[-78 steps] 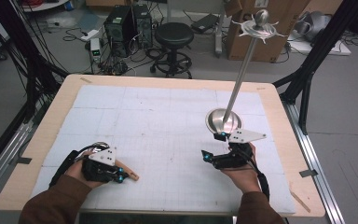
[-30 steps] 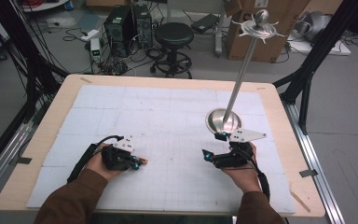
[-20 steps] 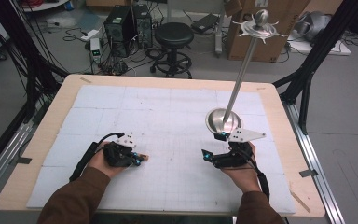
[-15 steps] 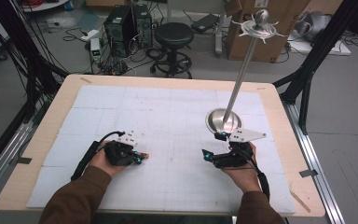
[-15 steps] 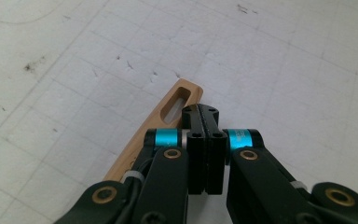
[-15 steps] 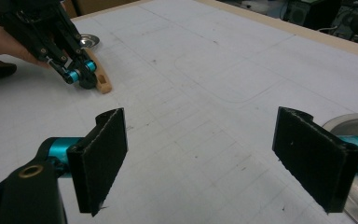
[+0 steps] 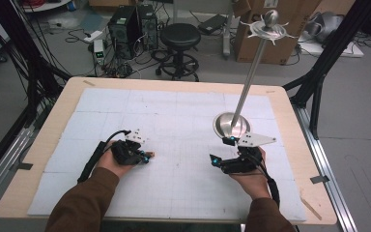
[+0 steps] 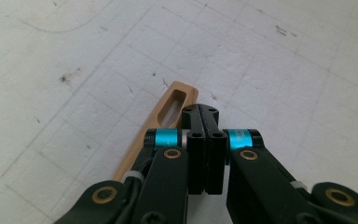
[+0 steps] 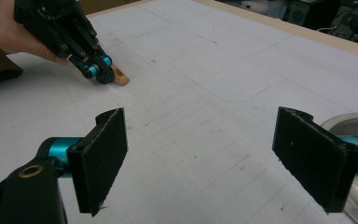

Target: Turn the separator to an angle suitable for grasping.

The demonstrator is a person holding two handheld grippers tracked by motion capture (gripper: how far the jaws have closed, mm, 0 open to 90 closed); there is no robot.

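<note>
Item one, lower left of the high view: our left gripper (image 7: 145, 157), jaws fully closed against each other with nothing between them. In the left gripper view the wooden slotted stick (image 8: 168, 119) lies flat on the white mat (image 7: 183, 121), just left of and partly under the closed jaws; whether they touch it we cannot tell.

Item two, lower right: our right gripper (image 7: 224, 157), jaws wide apart, holding nothing, resting near the steel stand.

Item three, farther back: the stand's round dish base (image 7: 231, 124), apparently empty, with its pole (image 7: 249, 77) rising to a spiked top disc (image 7: 269, 30).

Step in hand, we judge: picking up the stick. The next move calls for opening the left jaws and straddling the stick.
</note>
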